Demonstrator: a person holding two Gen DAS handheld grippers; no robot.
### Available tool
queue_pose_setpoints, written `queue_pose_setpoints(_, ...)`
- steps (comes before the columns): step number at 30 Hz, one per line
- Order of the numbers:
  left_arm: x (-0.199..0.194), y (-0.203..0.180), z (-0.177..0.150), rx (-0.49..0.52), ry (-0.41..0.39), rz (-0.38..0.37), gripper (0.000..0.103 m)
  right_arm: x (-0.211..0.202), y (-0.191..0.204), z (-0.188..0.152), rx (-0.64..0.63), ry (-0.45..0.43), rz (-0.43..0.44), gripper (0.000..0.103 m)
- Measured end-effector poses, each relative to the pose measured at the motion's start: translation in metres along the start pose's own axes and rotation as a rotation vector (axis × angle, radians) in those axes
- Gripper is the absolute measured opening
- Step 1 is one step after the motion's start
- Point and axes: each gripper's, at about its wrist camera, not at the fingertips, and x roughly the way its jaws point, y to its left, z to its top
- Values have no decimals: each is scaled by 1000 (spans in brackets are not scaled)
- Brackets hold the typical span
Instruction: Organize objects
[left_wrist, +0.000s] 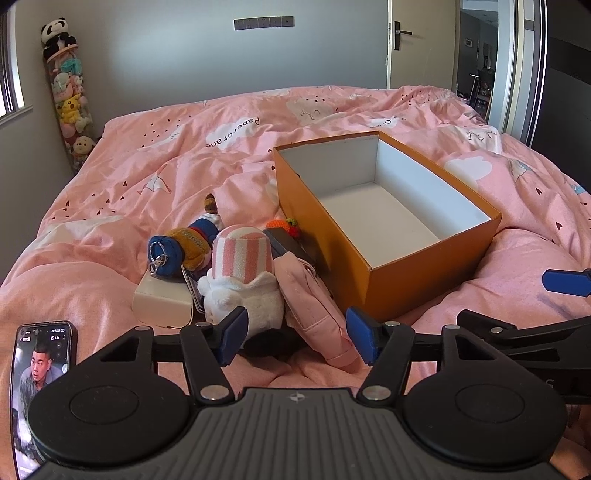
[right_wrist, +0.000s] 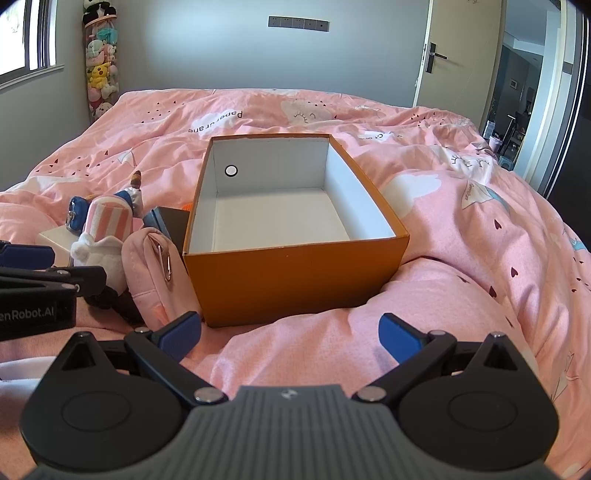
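My left gripper (left_wrist: 295, 341) sits lowest and nearest, jaws wide, nothing between them; the white plush (left_wrist: 242, 295) and pink pouch (left_wrist: 314, 306) lie just beyond the pads. Phone (left_wrist: 42, 373) lies near left, screen on. My right gripper (right_wrist: 291, 338) hovers over the pink duvet (right_wrist: 461, 258), jaws wide, empty. Past the plush: white box (left_wrist: 160, 302), blue-and-brown keychain toy (left_wrist: 181, 249), dark case (left_wrist: 286, 242), all bunched left of the orange box (right_wrist: 295, 275). Orange box is open, white inside, nothing in it. Far left corner: toy tube (left_wrist: 70, 99).
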Motion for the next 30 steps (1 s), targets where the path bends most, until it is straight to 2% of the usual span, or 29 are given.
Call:
queue_pose_setpoints(17, -3, -2, -1, 11, -1, -6, 72, -1, -1, 0, 1, 1, 0, 102)
queue_pose_setpoints(23, -3, -3, -2, 19, 10, -13, 64, -1, -1, 0, 1, 2, -1, 102)
queue_pose_setpoints(27, -3, -4, -3, 26, 13, -12, 49, -1, -2, -1, 4, 2, 5, 102)
queue_pose_setpoints(30, -4, -4, -4, 27, 13, -28, 44, 0, -4, -1, 15, 5, 27, 102)
